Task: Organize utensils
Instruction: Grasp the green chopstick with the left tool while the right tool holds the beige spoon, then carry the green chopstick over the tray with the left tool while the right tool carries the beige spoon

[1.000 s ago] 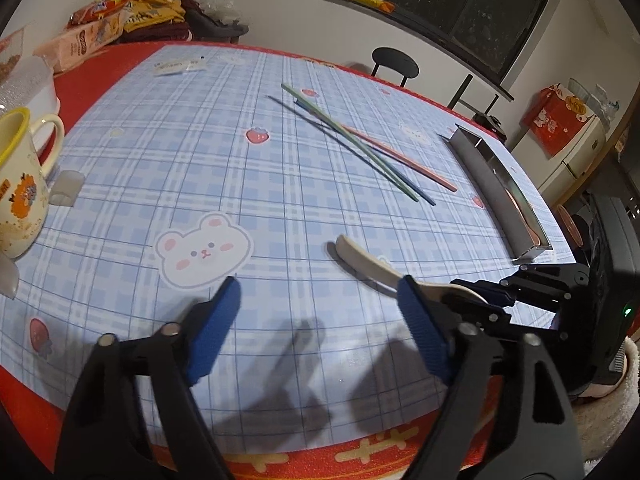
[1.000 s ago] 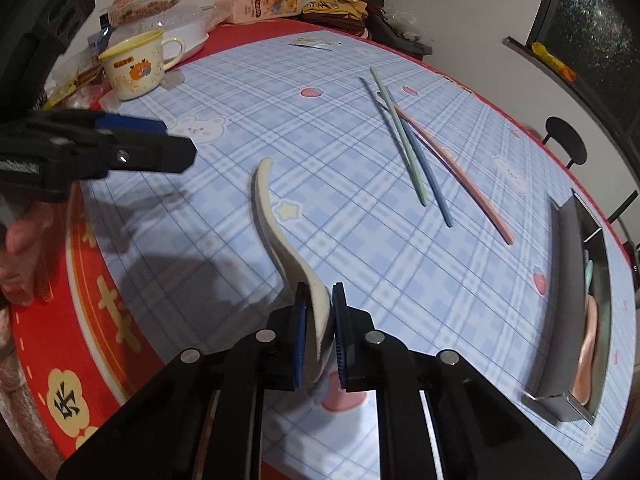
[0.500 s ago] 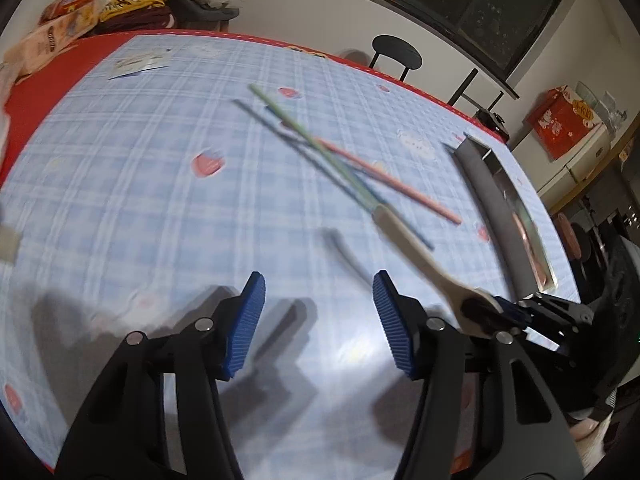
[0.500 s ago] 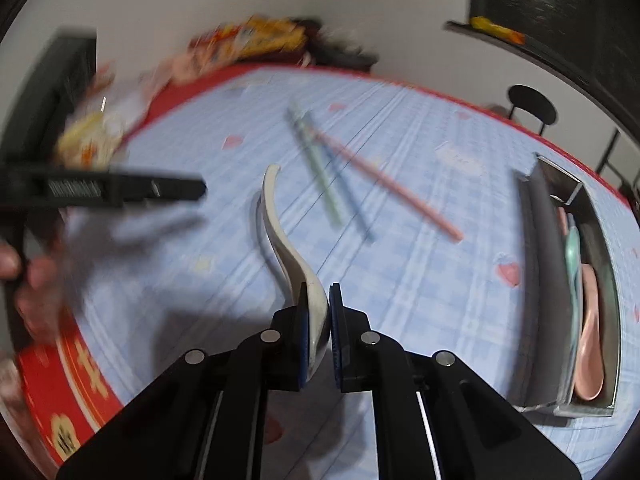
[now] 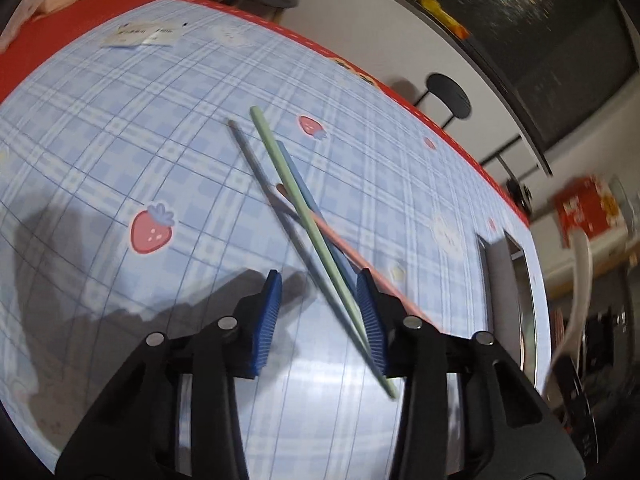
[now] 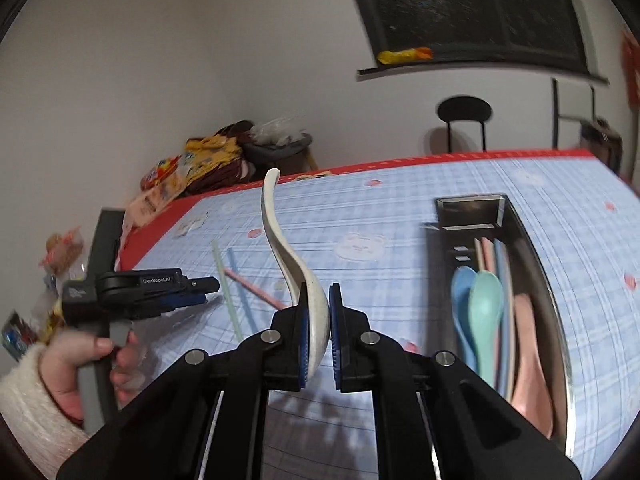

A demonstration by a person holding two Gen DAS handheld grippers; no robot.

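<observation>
The right hand-held gripper (image 6: pixel 318 336) clamps the white spoon (image 6: pixel 294 268), handle upright, above the tray (image 6: pixel 536 256).

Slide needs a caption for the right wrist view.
Right tool grips a white spoon beside the steel tray of utensils.

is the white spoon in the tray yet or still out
Out. The white spoon is clamped in the right gripper, handle pointing up, beside the tray, not in it.

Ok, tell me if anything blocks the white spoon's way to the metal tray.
Nothing visible does. The right gripper holds the white spoon above the table, and only bare tablecloth lies between it and the metal tray.
</observation>
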